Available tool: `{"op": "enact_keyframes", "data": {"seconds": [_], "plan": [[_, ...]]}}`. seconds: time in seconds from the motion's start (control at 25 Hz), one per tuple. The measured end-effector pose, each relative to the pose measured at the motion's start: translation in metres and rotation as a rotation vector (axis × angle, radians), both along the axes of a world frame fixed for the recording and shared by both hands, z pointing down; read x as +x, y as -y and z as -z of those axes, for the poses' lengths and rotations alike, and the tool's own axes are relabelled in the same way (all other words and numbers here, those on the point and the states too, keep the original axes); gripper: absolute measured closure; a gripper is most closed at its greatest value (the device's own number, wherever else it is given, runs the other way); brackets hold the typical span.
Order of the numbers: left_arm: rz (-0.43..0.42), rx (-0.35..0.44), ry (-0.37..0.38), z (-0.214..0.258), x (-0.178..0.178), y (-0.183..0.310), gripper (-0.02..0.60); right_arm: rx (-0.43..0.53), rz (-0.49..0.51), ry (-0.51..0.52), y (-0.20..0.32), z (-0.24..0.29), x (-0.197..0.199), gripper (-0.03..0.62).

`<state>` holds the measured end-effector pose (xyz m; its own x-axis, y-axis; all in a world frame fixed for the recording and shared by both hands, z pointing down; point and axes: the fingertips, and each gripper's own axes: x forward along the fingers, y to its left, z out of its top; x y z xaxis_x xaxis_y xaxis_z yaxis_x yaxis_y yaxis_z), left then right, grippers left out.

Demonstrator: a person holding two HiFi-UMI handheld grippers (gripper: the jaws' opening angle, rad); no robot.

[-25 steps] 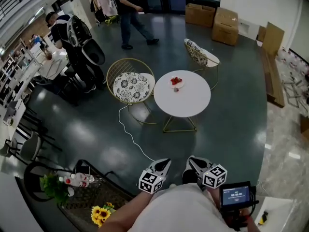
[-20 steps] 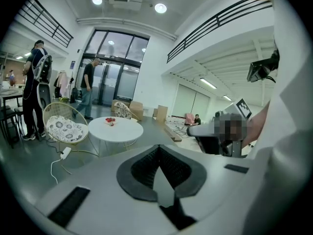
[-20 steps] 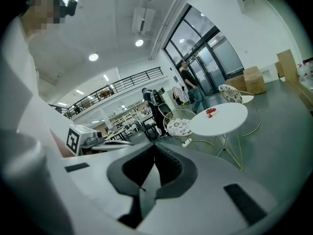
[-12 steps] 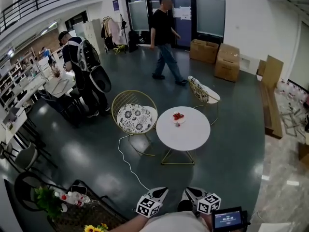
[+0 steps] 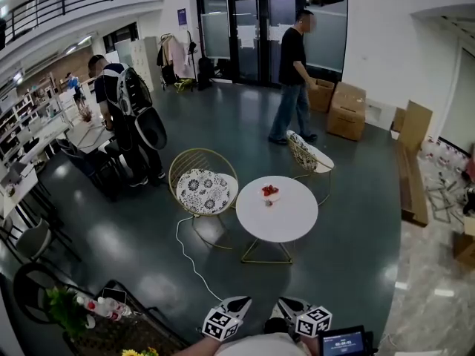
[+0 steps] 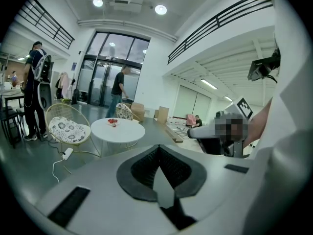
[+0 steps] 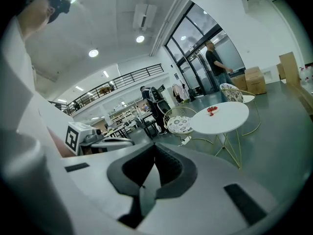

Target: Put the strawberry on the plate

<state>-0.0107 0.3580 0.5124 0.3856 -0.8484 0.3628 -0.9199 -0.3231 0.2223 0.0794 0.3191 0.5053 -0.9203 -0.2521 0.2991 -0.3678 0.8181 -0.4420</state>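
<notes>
Your left tongs (image 5: 239, 302) and right tongs (image 5: 286, 302) are clenched, empty; a red strawberry (image 5: 270, 190) sits on the round, smooth white tabletop (image 5: 286, 219) ahead.

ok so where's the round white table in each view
head view: table at centre, slightly right.
left gripper view: table left of centre, mid-height.
right gripper view: table right of centre, mid-height.
shared landmark: the gold wire chair with patterned cushion, at its left in all three.
</notes>
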Motion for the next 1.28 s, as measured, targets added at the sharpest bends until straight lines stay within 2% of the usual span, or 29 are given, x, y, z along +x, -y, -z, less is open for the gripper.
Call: {"op": "enact_keyframes", "data": {"seconds": [0.2,0.52,0.8,1.04,1.28], "plan": [[0.005,0.002,0.002,0.003,0.004,0.005,0.574,0.009,0.001,0.007,0.007,0.006,0.004,0.586],[0.004,-0.035,-0.001,-0.007,0.015,0.001,0.574,-0.035,0.020,-0.008,0.002,-0.009,0.010,0.586],[0.048,-0.055,-0.003,-0.003,0.011,0.029,0.574,-0.033,0.051,0.003,0.039,-0.001,0.007,0.586],[0.093,-0.015,-0.006,0.010,0.004,0.085,0.574,-0.004,0.085,-0.004,0.093,0.011,0.002,0.586],[0.106,-0.028,-0.017,0.015,0.007,0.118,0.574,-0.014,0.084,-0.012,0.129,0.017,0.008,0.586]]}}
